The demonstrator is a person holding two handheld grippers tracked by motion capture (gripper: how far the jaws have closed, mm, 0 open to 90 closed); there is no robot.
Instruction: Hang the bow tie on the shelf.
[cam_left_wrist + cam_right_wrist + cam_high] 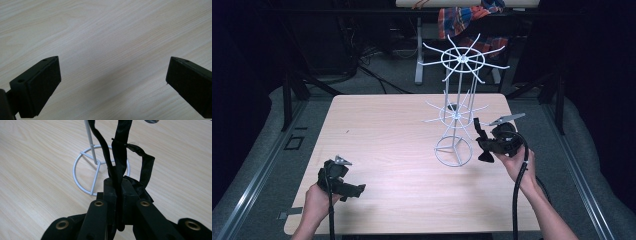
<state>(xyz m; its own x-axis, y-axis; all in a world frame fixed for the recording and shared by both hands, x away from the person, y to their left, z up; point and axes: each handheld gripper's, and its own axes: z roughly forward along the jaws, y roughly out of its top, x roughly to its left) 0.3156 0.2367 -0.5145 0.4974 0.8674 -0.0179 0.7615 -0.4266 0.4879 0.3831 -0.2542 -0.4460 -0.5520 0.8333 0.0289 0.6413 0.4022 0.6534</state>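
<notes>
Black strap sits pinched between the closed jaws of the right gripper, rising from them in thin looping bands, one part knotted or frayed. In the high view the right gripper is just beside the base ring of the white wire rack on the wooden table. Left gripper hovers low near the table's front left, well apart, jaws spread wide with nothing between.

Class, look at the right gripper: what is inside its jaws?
The right gripper is shut on a black strap that rises beside the white wire rack. The clamped part of the strap is hidden.
</notes>
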